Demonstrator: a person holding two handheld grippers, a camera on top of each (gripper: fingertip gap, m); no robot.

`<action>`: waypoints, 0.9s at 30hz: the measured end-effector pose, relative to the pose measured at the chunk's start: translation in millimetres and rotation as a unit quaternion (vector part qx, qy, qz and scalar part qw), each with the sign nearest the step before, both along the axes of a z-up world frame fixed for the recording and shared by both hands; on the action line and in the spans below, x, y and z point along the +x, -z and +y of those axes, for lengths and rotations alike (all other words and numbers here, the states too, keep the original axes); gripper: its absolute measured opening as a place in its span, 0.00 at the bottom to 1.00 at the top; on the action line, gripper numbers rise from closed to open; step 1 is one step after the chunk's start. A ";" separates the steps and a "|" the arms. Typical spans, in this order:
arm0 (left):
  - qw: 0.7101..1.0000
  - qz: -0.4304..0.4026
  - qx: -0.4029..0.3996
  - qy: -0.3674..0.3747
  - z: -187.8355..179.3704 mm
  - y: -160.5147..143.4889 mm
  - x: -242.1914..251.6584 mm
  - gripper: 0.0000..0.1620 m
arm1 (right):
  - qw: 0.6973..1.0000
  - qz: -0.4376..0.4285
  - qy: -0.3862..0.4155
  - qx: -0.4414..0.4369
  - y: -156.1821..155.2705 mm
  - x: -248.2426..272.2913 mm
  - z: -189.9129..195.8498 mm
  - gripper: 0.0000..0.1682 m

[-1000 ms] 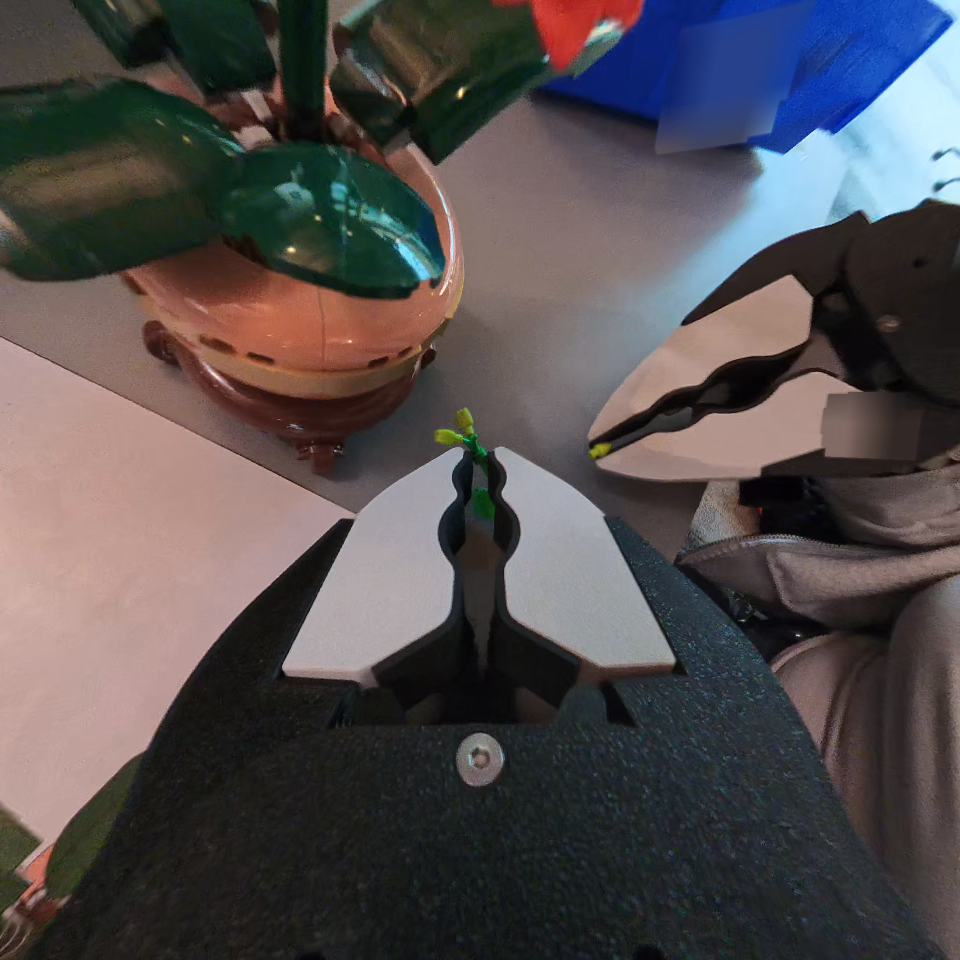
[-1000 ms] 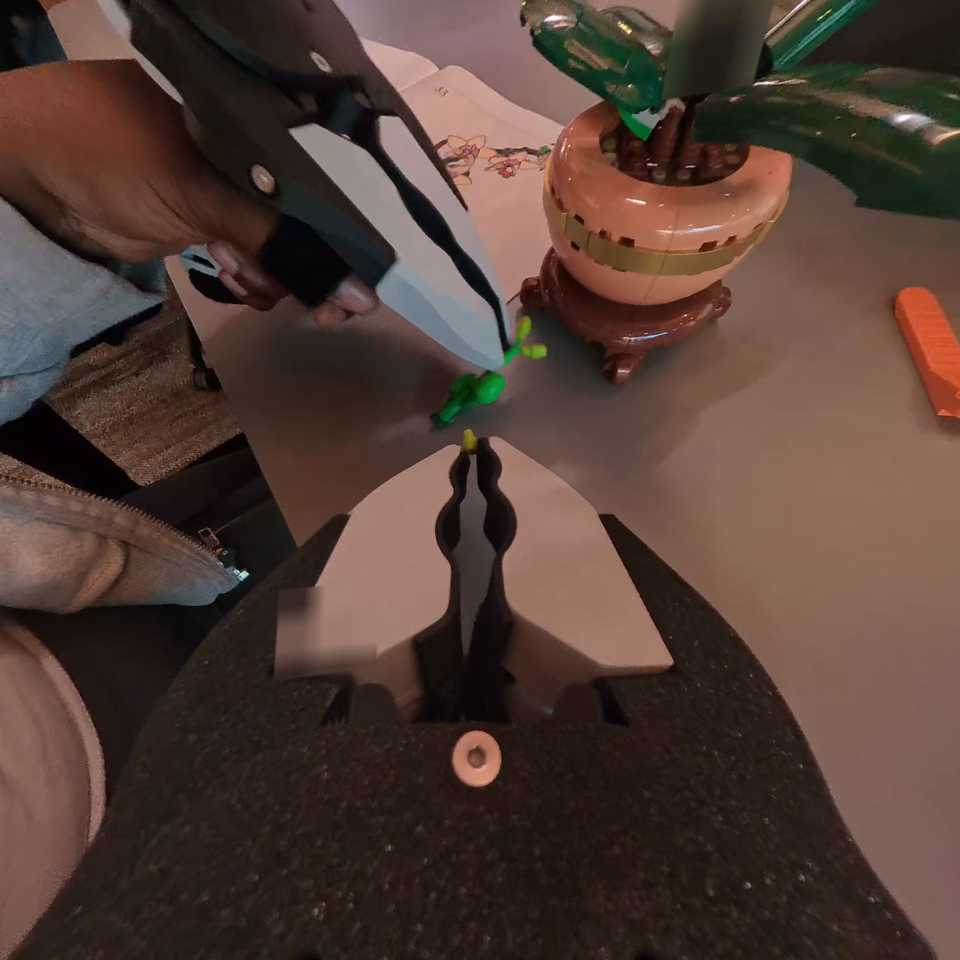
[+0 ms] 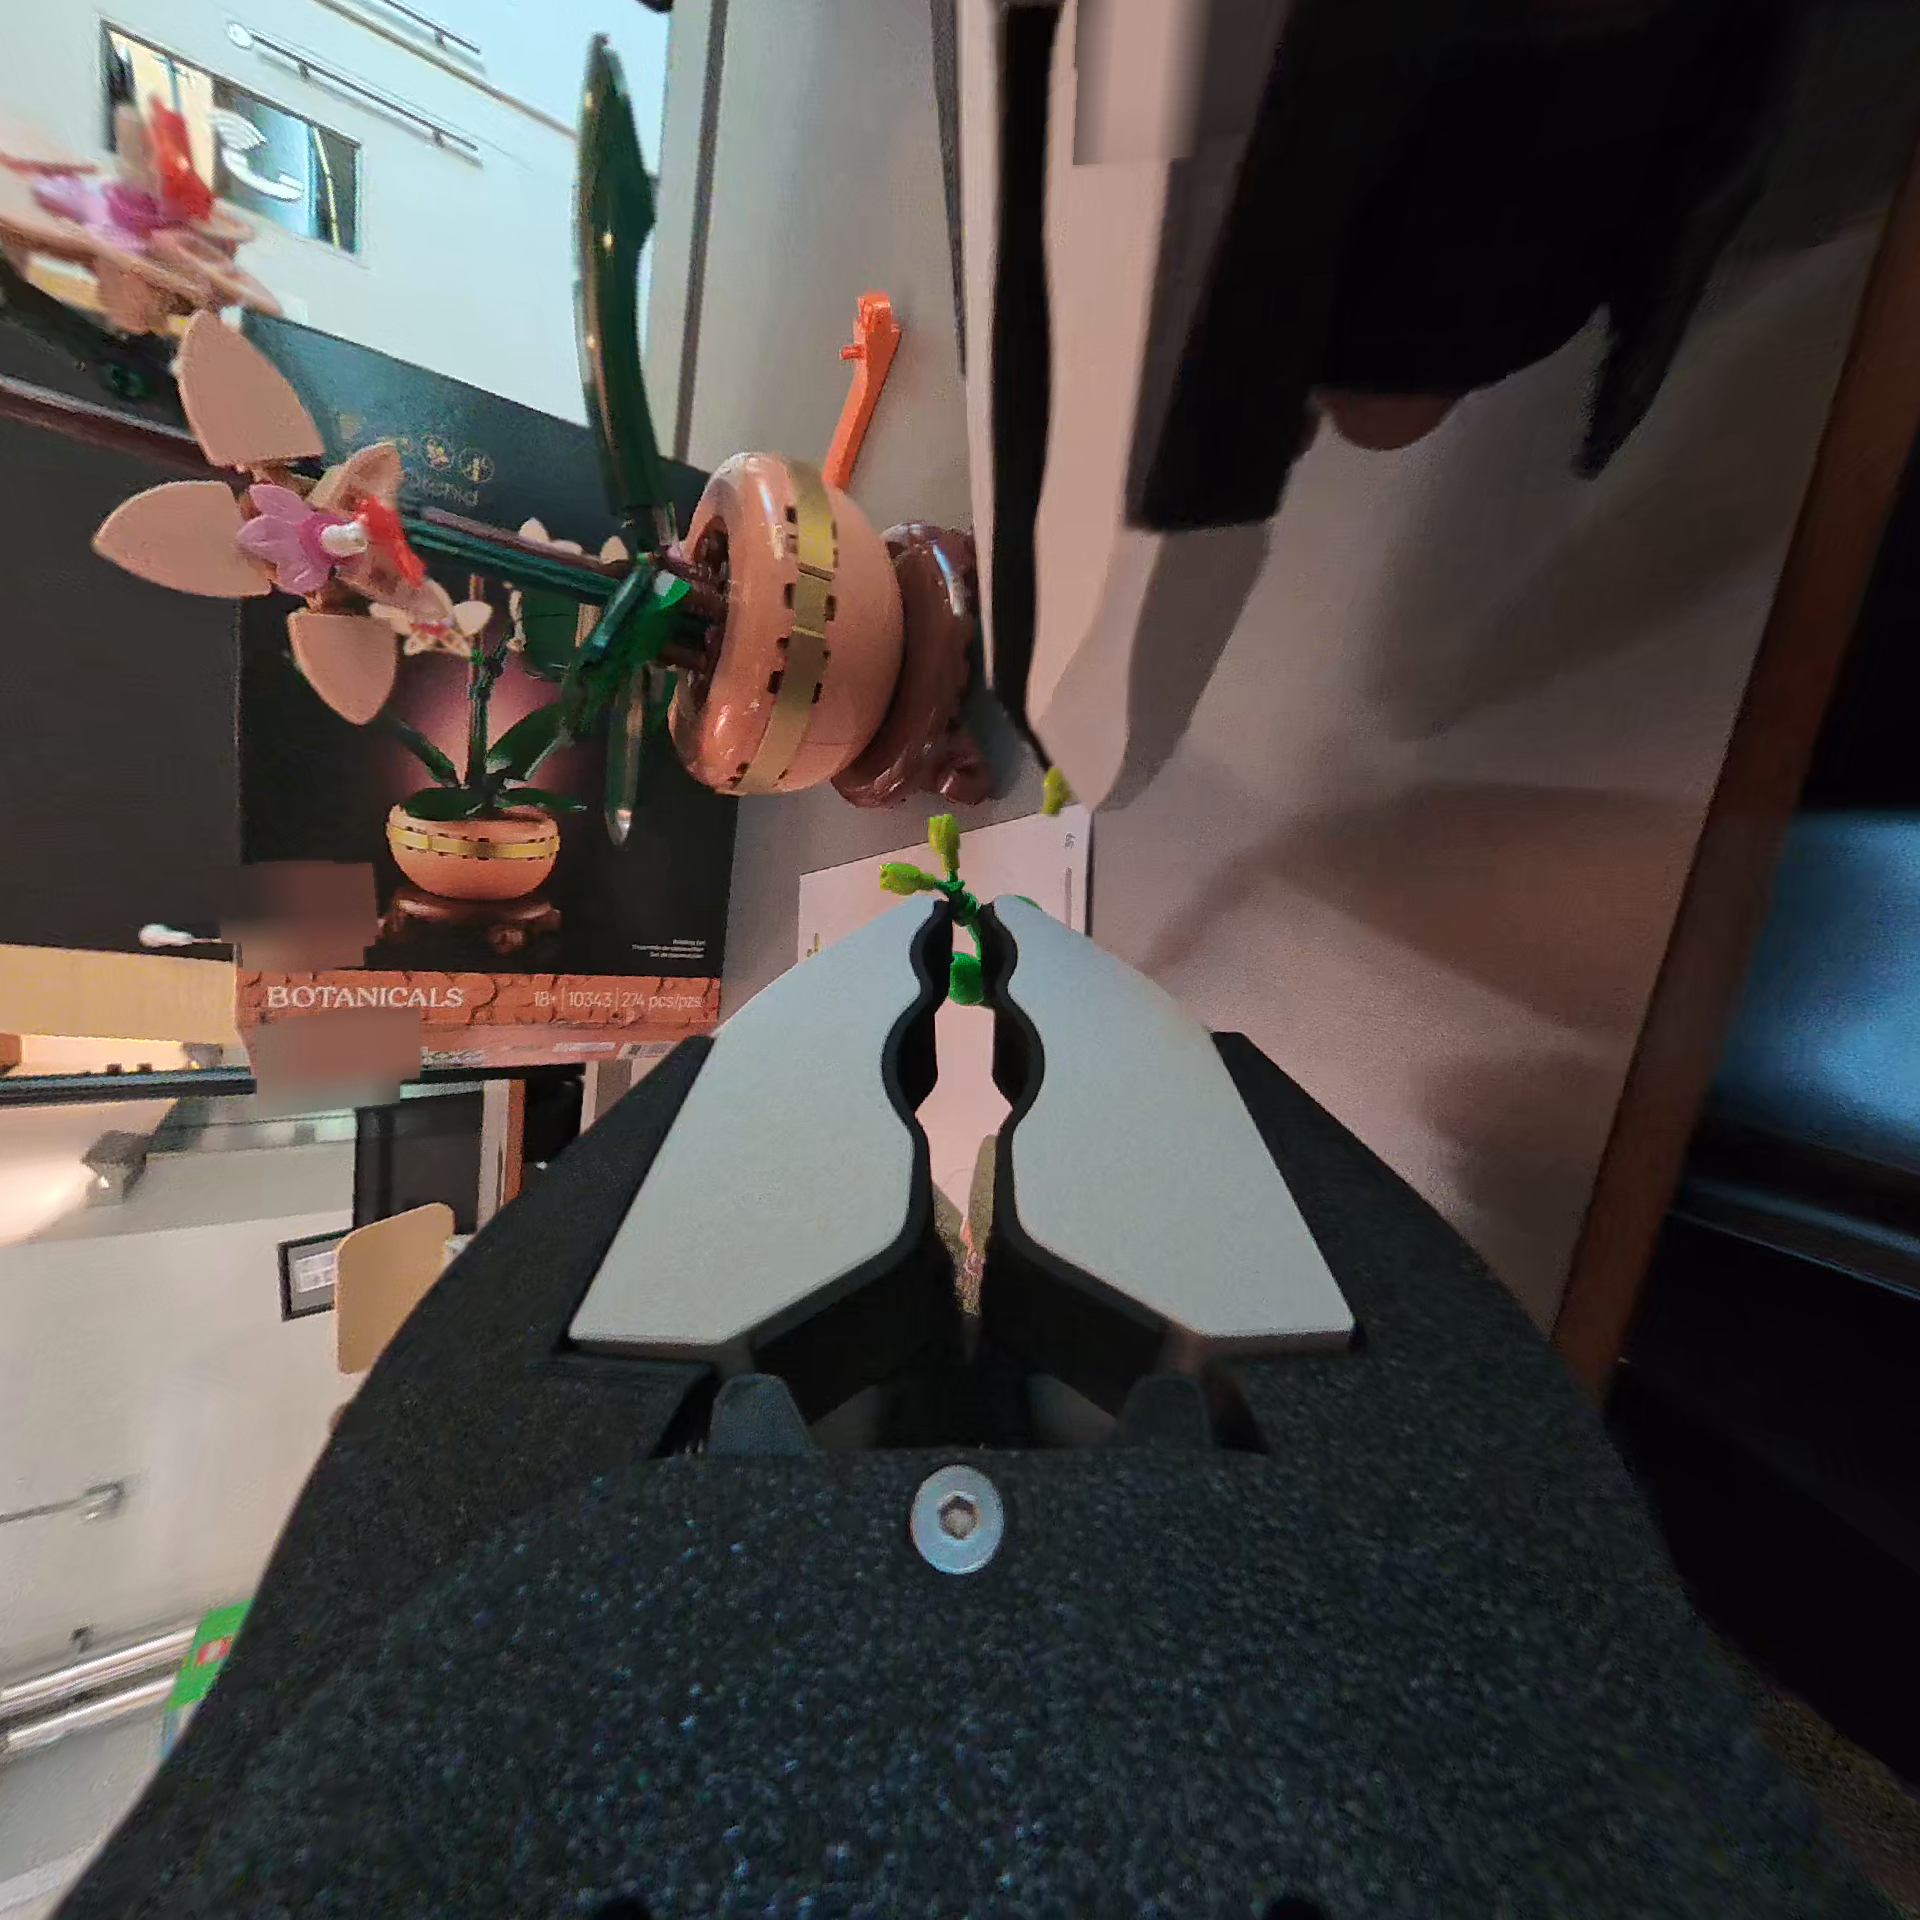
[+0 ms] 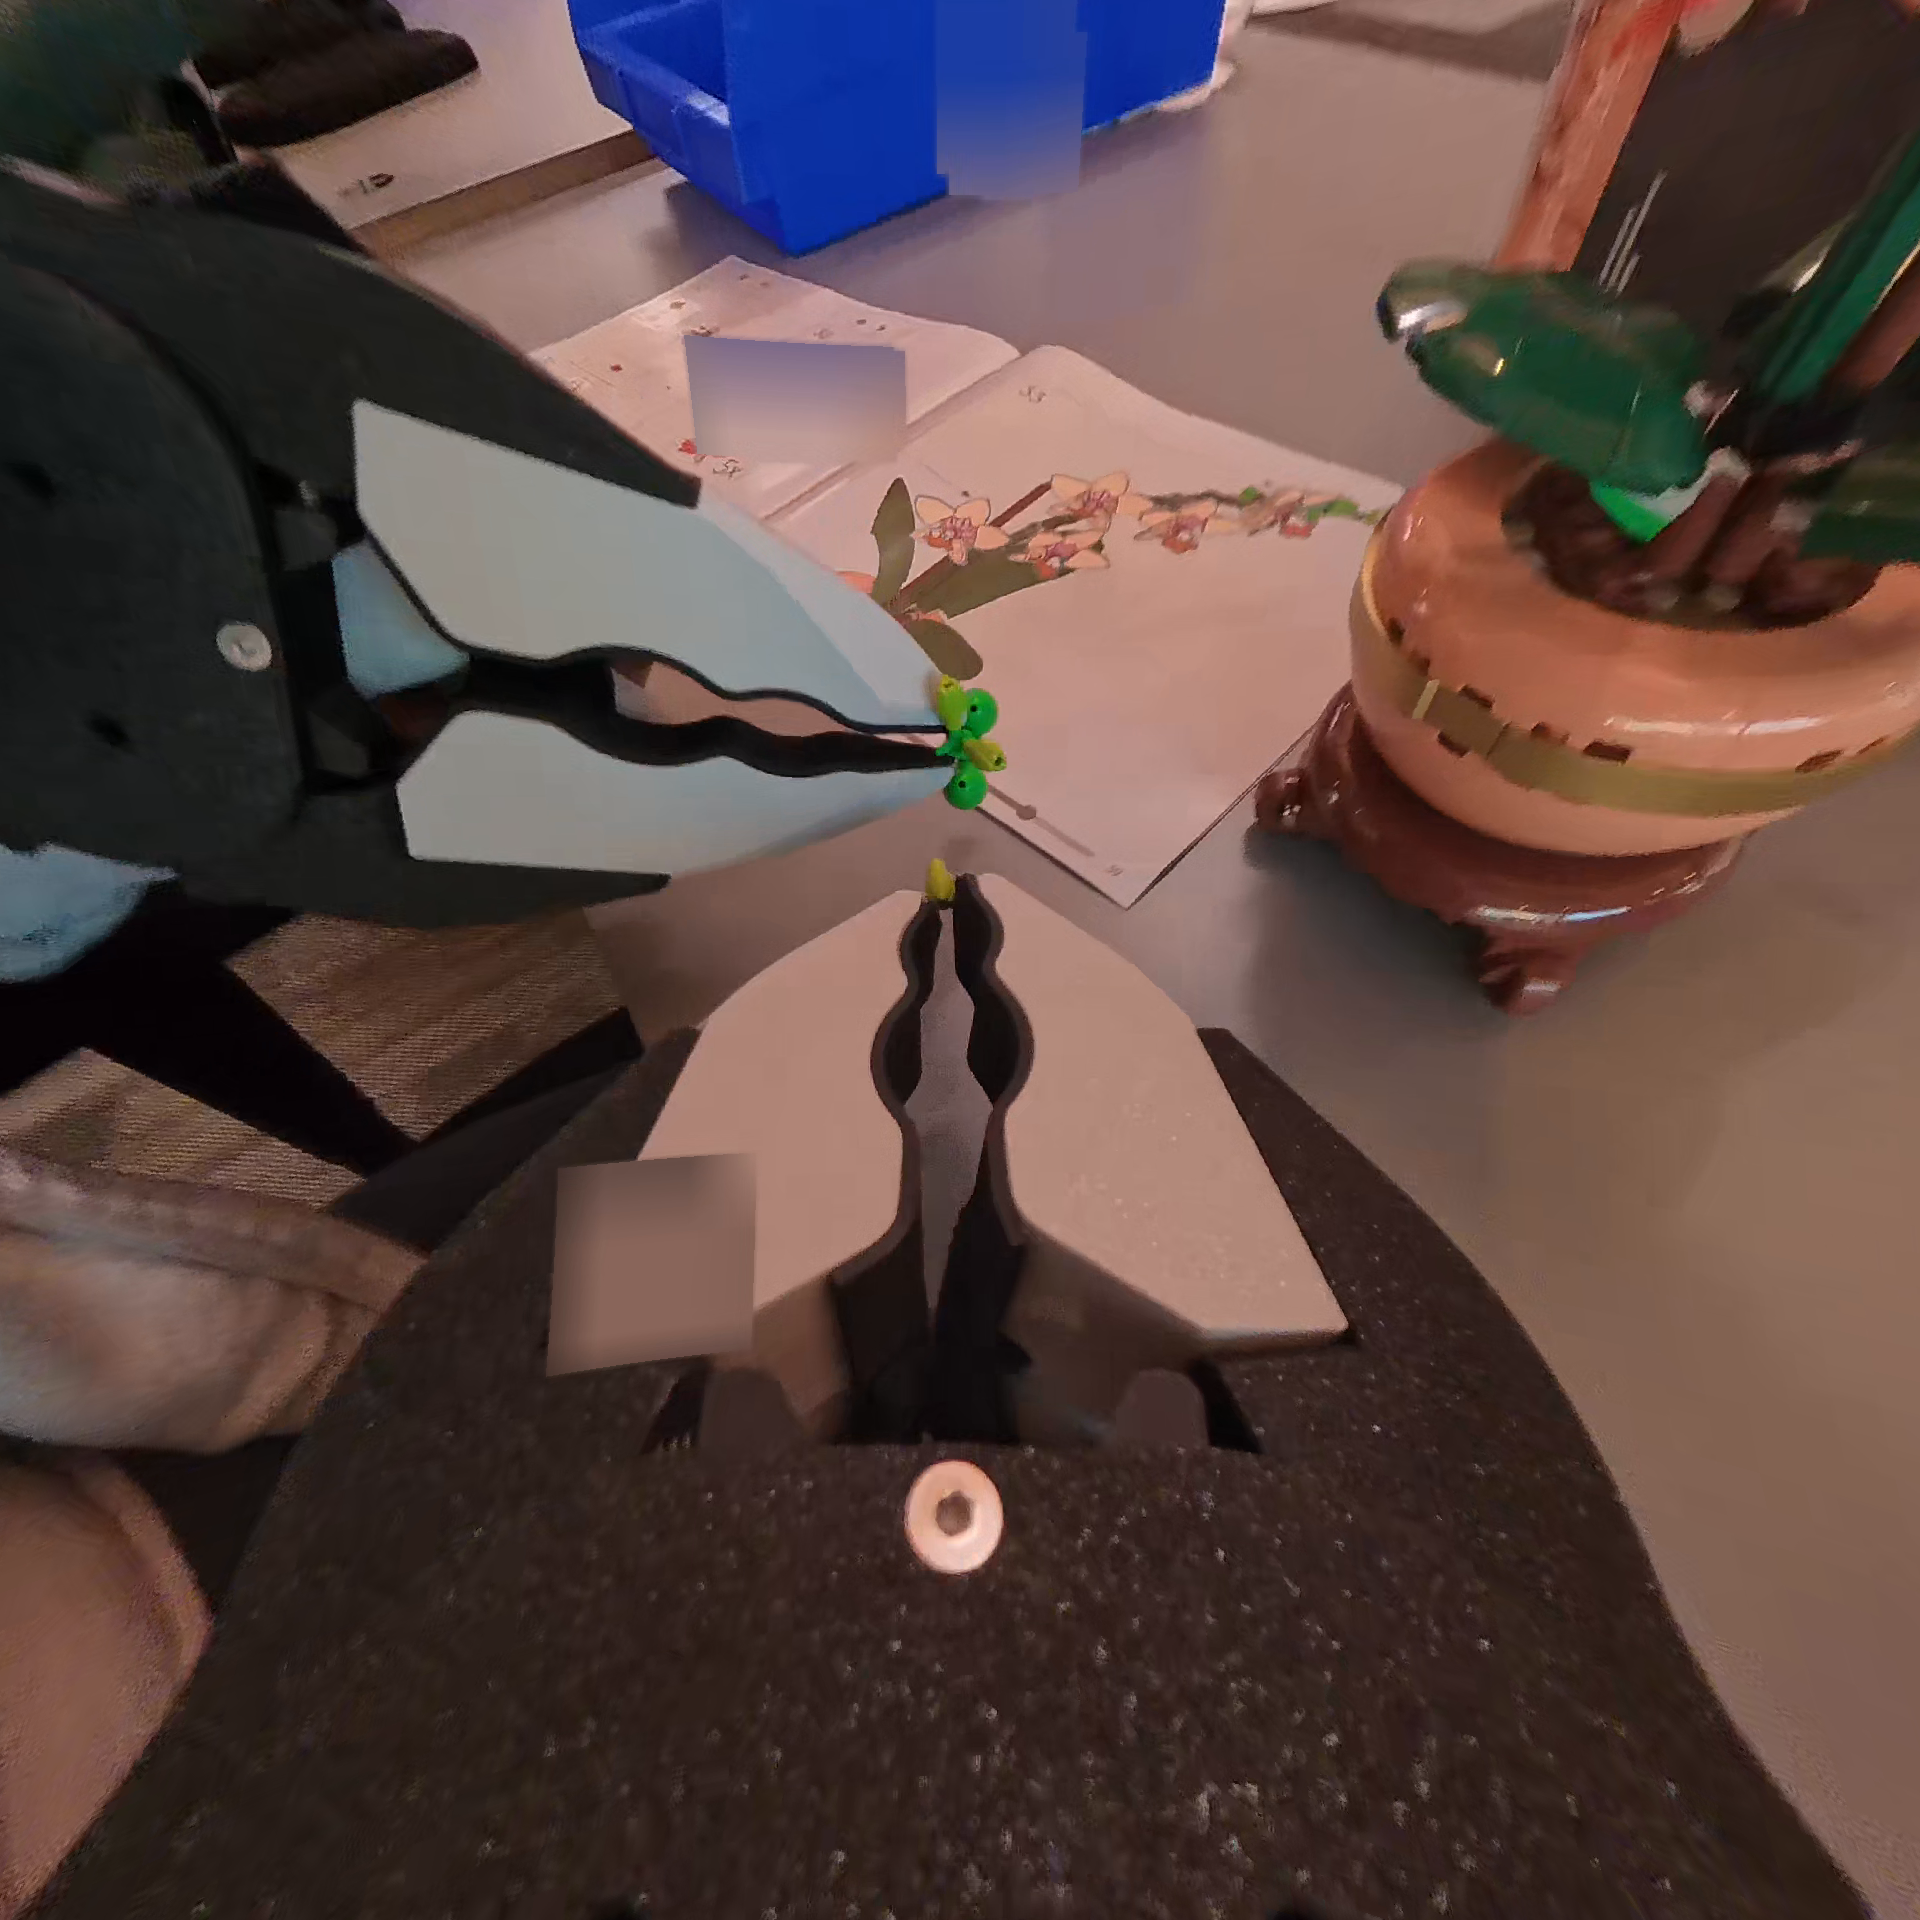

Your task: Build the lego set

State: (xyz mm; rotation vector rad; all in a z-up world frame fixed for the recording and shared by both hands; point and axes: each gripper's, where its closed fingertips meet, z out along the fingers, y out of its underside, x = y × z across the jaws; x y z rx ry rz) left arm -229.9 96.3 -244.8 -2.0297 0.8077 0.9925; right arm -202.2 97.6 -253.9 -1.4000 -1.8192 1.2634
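My left gripper [image 3: 966, 912] is shut on a small green stem piece [image 3: 954, 883] with lime buds that sticks out past its tips. In the right wrist view it comes in from the left [image 4: 935, 750], holding the stem [image 4: 971, 743] in the air. My right gripper [image 4: 951, 896] is shut on a tiny lime bud [image 4: 940, 881], just below the stem and apart from it. The bud [image 3: 1055, 792] also shows at the right gripper's tip in the left wrist view. The built orchid in its pink pot [image 4: 1621, 727] stands to the right.
An open instruction booklet [image 4: 1122, 665] lies on the grey table [image 4: 1455, 1195] behind the grippers. A blue bin [image 4: 852, 114] is at the back. The set's box [image 3: 478, 748] and an orange brick separator [image 3: 862, 384] are near the pot [image 3: 790, 623].
My left gripper has rolled about a quarter turn and lifted, still holding the stem. The stem now sits just above my right gripper's bud. The right gripper still holds the bud.
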 end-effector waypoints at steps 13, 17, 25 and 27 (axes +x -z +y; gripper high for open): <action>0.972 0.181 0.147 -0.043 3.8 -25.7 6.4 0.02 | 0.969 0.033 0.062 -0.237 -26.2 -2.9 -4.4 0.02; 0.968 0.196 0.149 -0.045 5.0 -22.6 7.5 0.02 | 0.954 0.013 0.060 -0.292 -22.9 -3.5 -4.6 0.02; 0.965 0.224 0.134 -0.030 8.3 -18.7 11.2 0.02 | 0.931 -0.003 0.064 -0.360 -20.8 -2.8 -2.8 0.02; 0.965 0.224 0.133 -0.027 8.5 -18.2 11.9 0.02 | 0.928 -0.006 0.063 -0.367 -20.4 -2.2 -2.6 0.02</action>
